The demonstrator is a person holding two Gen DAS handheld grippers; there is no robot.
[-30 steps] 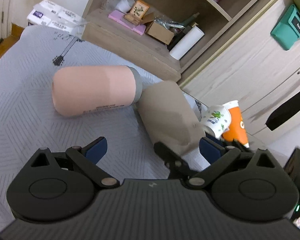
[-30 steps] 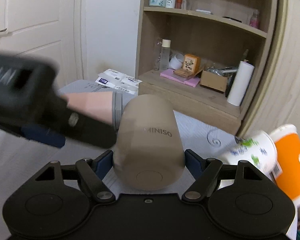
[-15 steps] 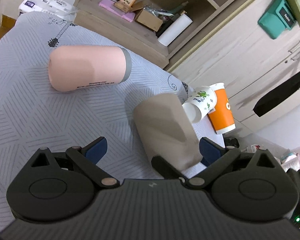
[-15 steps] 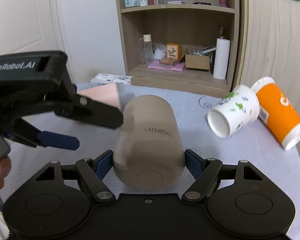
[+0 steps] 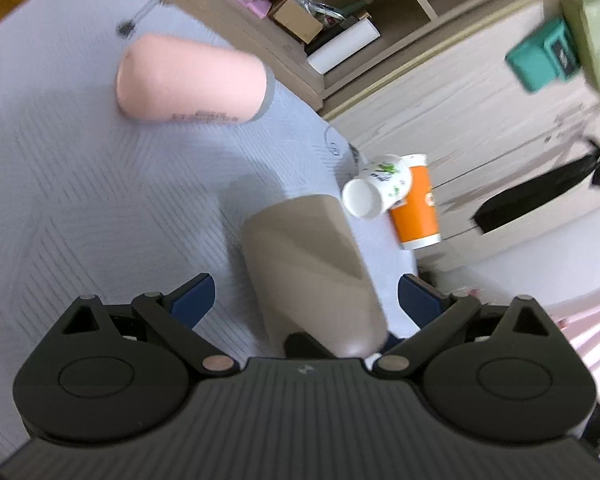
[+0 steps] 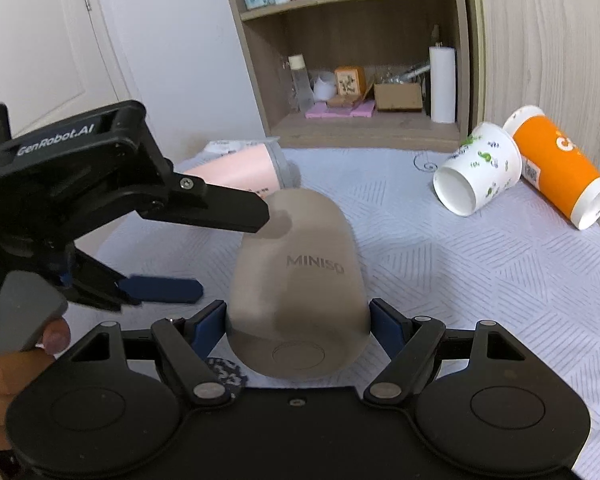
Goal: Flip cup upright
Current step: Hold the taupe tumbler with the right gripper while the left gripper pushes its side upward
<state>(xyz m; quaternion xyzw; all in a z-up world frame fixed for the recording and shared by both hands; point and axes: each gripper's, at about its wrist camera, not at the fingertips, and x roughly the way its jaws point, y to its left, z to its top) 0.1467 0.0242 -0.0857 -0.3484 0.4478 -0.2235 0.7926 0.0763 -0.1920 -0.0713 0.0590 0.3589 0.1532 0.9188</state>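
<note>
A taupe MINISO cup (image 6: 300,280) is held in my right gripper (image 6: 298,320), whose blue pads press its sides near the closed base; its far end points away over the grey quilted mat (image 6: 460,264). In the left wrist view the same cup (image 5: 312,264) lies between the spread fingers of my left gripper (image 5: 306,294), which is open and not touching it. The left gripper also shows in the right wrist view (image 6: 140,240), just left of the cup.
A pink cup (image 5: 192,84) lies on its side at the back left. A white patterned paper cup (image 6: 476,172) and an orange paper cup (image 6: 556,168) lie on their sides at the right. A wooden shelf (image 6: 360,80) stands behind the mat.
The left gripper has swung so the taupe cup now sits between its open fingers. The right gripper keeps its hold on the cup, and the view has lifted to show more of the mat.
</note>
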